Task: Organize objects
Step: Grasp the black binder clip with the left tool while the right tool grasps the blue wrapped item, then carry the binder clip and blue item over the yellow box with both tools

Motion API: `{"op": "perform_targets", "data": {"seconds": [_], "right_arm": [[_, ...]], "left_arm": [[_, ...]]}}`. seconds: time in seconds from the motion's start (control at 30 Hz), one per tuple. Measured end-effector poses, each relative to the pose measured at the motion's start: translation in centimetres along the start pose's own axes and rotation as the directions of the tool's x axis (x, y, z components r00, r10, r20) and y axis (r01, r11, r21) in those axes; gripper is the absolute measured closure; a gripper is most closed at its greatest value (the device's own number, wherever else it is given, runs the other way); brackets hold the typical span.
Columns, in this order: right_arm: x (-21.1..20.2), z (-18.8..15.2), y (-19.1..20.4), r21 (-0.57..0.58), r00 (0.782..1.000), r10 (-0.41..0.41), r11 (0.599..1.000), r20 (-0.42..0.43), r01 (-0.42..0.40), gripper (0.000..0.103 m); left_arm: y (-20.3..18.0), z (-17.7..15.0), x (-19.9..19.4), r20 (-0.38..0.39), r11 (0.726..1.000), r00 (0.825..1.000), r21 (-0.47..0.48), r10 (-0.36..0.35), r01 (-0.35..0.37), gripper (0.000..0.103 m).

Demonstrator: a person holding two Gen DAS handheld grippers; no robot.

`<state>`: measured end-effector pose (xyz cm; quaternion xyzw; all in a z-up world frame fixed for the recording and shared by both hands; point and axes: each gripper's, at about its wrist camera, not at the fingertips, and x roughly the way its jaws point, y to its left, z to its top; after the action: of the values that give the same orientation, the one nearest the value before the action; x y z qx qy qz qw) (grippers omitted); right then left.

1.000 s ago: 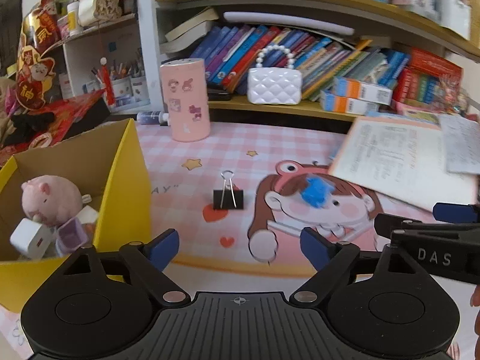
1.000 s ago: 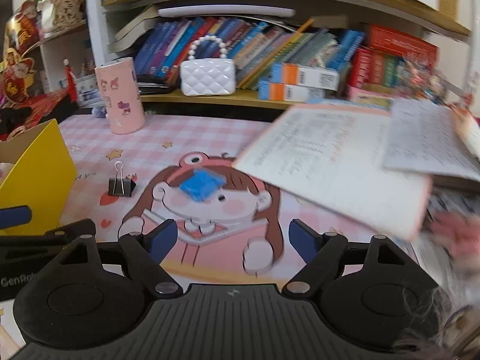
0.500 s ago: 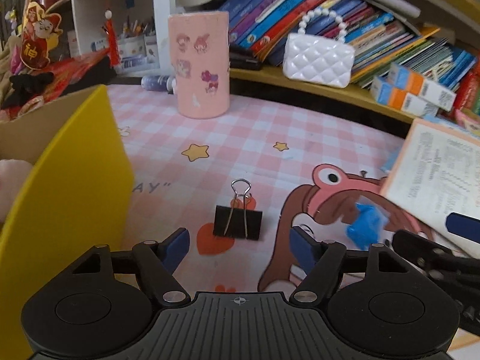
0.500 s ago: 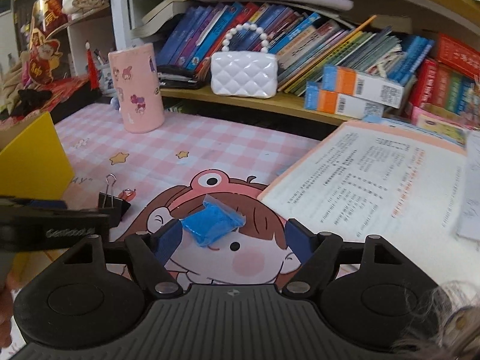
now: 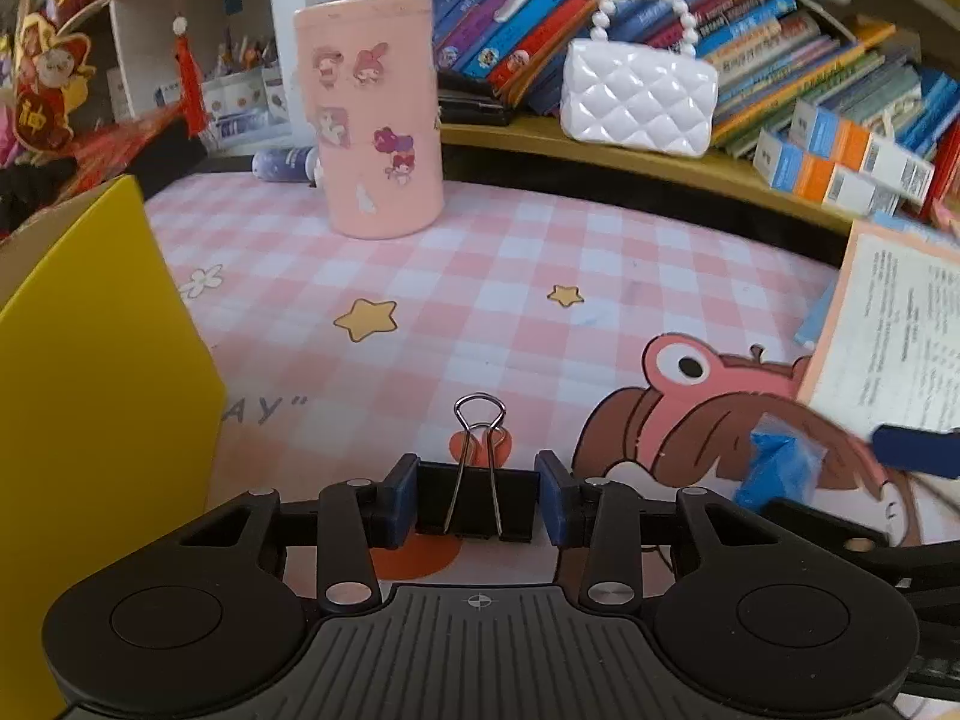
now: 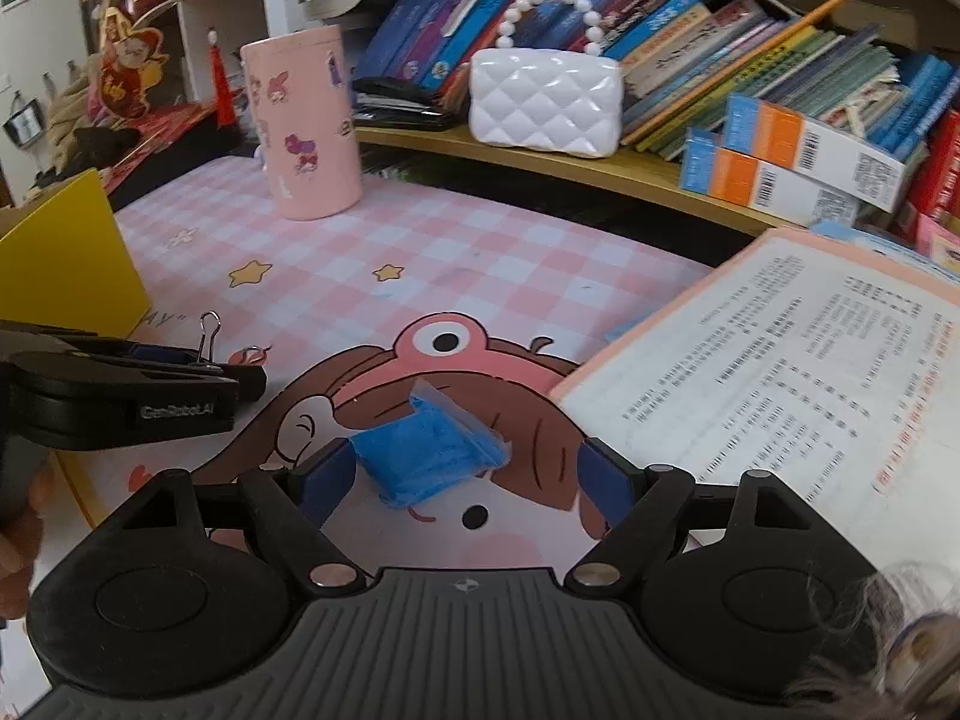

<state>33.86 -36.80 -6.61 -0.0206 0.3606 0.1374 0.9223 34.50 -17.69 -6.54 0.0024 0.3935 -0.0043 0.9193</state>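
Observation:
A black binder clip [image 5: 475,504] with silver wire handles lies on the pink checked mat. My left gripper [image 5: 477,507] has closed around it, its blue pads touching both sides of the clip. The clip's handle also shows in the right wrist view [image 6: 209,333]. A small blue plastic packet [image 6: 426,456] lies on the cartoon face of the mat. My right gripper [image 6: 462,480] is open with the packet between its fingers; the left pad sits close to the packet. The packet also shows in the left wrist view [image 5: 777,468].
A yellow box [image 5: 90,390] stands at the left. A pink sticker-covered cylinder [image 5: 372,114] stands at the back of the mat. An open workbook [image 6: 780,384] lies at the right. A shelf with books and a white quilted purse [image 5: 639,99] runs behind.
Both grippers moved forward and down. The left jaws narrowed from wide open onto the binder clip. The right gripper came around the blue packet, still open.

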Motion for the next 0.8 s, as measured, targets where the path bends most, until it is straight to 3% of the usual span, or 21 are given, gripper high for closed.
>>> {"op": "perform_targets", "data": {"seconds": [0.27, 0.33, 0.37, 0.53, 0.8], "right_arm": [[1.8, 0.3, 0.9, -0.098, 0.998, 0.067, 0.993, -0.002, -0.067, 0.026], [1.9, 0.2, 0.9, -0.122, 0.996, 0.087, 0.989, -0.001, -0.086, 0.031], [2.1, 0.2, 0.9, -0.125, 0.996, 0.094, 0.988, -0.010, -0.094, 0.044], [1.5, 0.1, 0.6, -0.075, 0.994, 0.109, 0.991, -0.001, -0.108, 0.057], [-2.3, -0.7, 2.0, -0.024, 0.998, 0.058, 0.998, 0.035, -0.057, 0.062]], "left_arm": [[1.1, -0.2, -5.2, 0.038, 0.998, 0.998, -0.046, -0.050, 0.052, 0.064], [1.5, -0.3, -6.4, 0.046, 0.997, 0.997, -0.054, -0.060, 0.063, 0.064], [1.6, -0.5, -7.0, 0.046, 0.996, 0.997, -0.052, -0.064, 0.067, 0.064], [1.9, -1.8, -9.4, 0.046, 0.995, 0.995, -0.047, -0.088, 0.090, 0.064], [2.2, -3.8, -13.1, 0.073, 0.991, 0.989, -0.025, -0.130, 0.132, 0.064]]}}
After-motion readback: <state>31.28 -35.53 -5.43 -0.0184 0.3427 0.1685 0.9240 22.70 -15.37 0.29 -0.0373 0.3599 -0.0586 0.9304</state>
